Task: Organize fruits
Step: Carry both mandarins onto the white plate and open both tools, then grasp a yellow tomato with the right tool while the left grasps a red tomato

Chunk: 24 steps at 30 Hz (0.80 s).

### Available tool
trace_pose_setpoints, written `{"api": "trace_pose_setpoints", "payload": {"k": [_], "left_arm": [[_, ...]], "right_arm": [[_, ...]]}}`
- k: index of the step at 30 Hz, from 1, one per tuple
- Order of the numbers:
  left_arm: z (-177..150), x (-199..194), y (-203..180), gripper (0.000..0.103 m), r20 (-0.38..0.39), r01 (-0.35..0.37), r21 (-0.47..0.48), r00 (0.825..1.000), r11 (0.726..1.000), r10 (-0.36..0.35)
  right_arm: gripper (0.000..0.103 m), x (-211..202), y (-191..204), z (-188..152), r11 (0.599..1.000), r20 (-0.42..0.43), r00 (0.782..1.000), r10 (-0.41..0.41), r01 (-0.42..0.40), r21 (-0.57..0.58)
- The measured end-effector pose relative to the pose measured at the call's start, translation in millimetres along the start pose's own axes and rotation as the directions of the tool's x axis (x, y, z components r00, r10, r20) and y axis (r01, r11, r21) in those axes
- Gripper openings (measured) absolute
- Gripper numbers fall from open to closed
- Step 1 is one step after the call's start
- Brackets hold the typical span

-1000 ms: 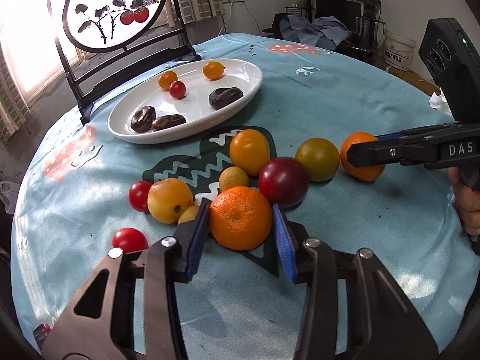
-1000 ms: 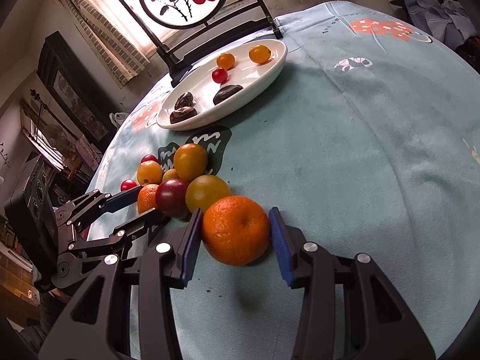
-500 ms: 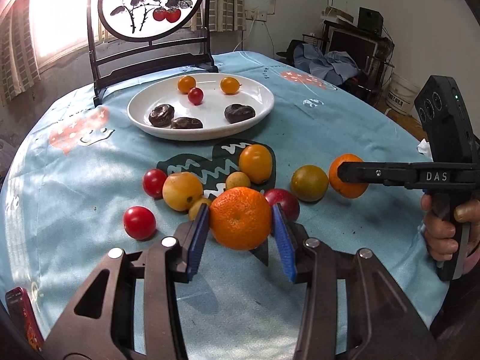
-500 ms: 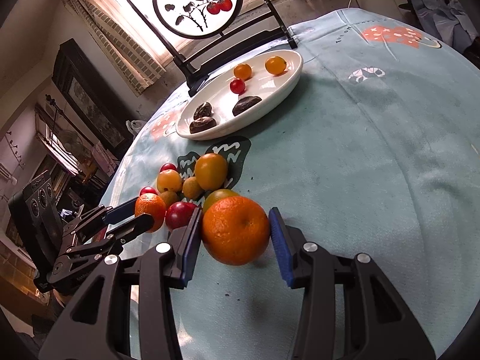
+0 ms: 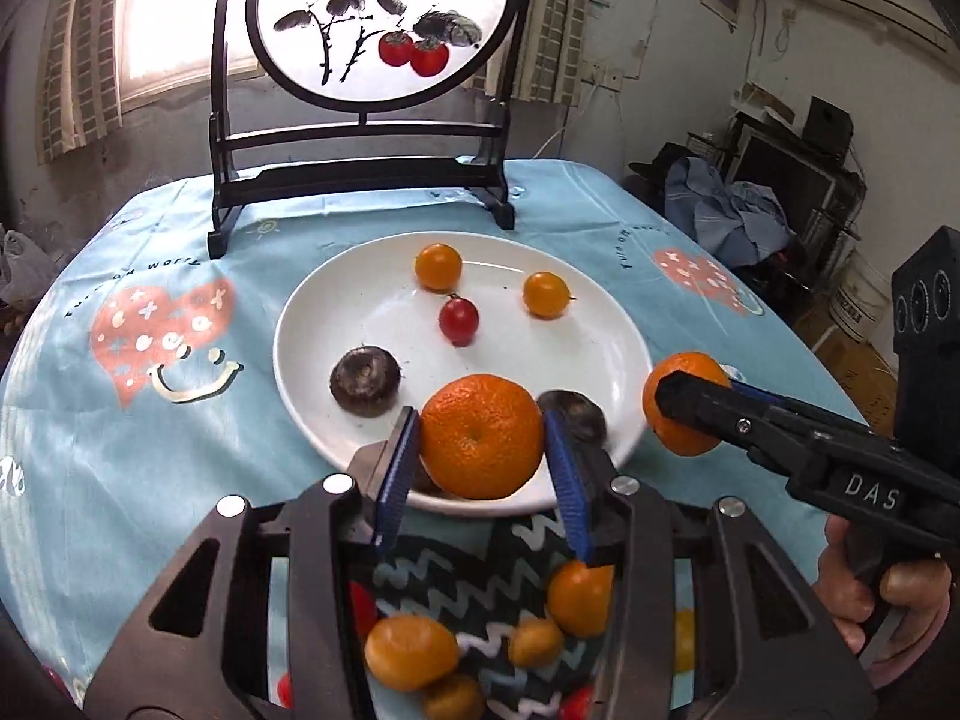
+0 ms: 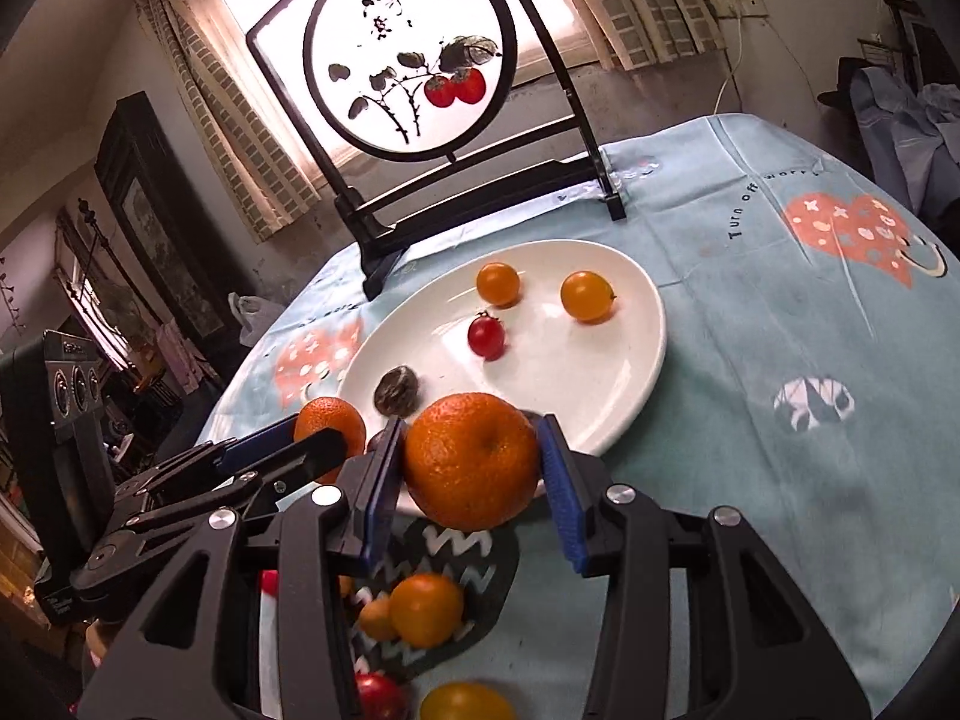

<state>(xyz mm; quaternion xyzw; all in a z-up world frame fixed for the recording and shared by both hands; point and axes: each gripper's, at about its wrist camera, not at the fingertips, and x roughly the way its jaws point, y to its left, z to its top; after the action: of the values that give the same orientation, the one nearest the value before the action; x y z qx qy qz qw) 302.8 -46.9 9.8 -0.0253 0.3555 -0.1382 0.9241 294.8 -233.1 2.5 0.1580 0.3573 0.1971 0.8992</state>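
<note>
My left gripper [image 5: 480,438] is shut on an orange [image 5: 482,435] and holds it in the air over the near rim of the white plate [image 5: 336,306]. My right gripper [image 6: 471,462] is shut on a second orange [image 6: 472,459] beside it, at the plate's [image 6: 636,360] near edge; that orange also shows in the left wrist view [image 5: 684,405]. The left gripper's orange shows in the right wrist view [image 6: 329,426]. The plate holds two small orange tomatoes [image 5: 438,266], a red cherry tomato [image 5: 458,318] and dark fruits [image 5: 364,381].
Several loose fruits [image 5: 408,651] lie on the blue tablecloth [image 5: 150,420] below the grippers, on a dark zigzag patch. A black wooden stand with a round painted screen [image 5: 384,18] rises behind the plate. The table drops off at the right.
Both grippers have lifted their oranges off the cloth and carried them forward to the plate's near rim. The loose fruits now lie beneath the fingers.
</note>
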Motion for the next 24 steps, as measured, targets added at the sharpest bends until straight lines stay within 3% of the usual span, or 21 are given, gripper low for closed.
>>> {"api": "trace_pose_setpoints", "payload": {"k": [6,8,11,14,19,24], "left_arm": [[12,28,9,0.047,-0.035,-0.058,-0.019,0.998,0.998,0.057],[12,23,12,0.082,-0.018,-0.076,-0.025,0.997,0.997,0.075],[9,-3,16,0.097,0.039,-0.109,-0.032,0.993,0.993,0.111],[3,-26,24,0.099,0.038,-0.148,-0.067,0.988,0.987,0.15],[-25,-53,47,0.101,0.034,-0.206,-0.12,0.977,0.971,0.212],[-56,-64,79,0.101,-0.034,-0.228,-0.23,0.973,0.946,0.227]], "right_arm": [[0.046,41,-11,13,0.999,-0.06,0.998,-0.031,0.03,-0.021],[0.06,44,-10,13,0.999,-0.093,0.995,-0.046,0.043,-0.028],[0.066,27,-5,9,0.998,-0.079,0.996,-0.034,0.03,-0.059],[0.066,7,6,6,0.993,-0.059,0.997,-0.051,0.044,-0.113],[0.066,-22,24,-22,0.974,-0.096,0.995,-0.012,-0.01,-0.226],[0.066,-30,18,-57,0.977,-0.174,0.984,-0.026,-0.012,-0.215]]}}
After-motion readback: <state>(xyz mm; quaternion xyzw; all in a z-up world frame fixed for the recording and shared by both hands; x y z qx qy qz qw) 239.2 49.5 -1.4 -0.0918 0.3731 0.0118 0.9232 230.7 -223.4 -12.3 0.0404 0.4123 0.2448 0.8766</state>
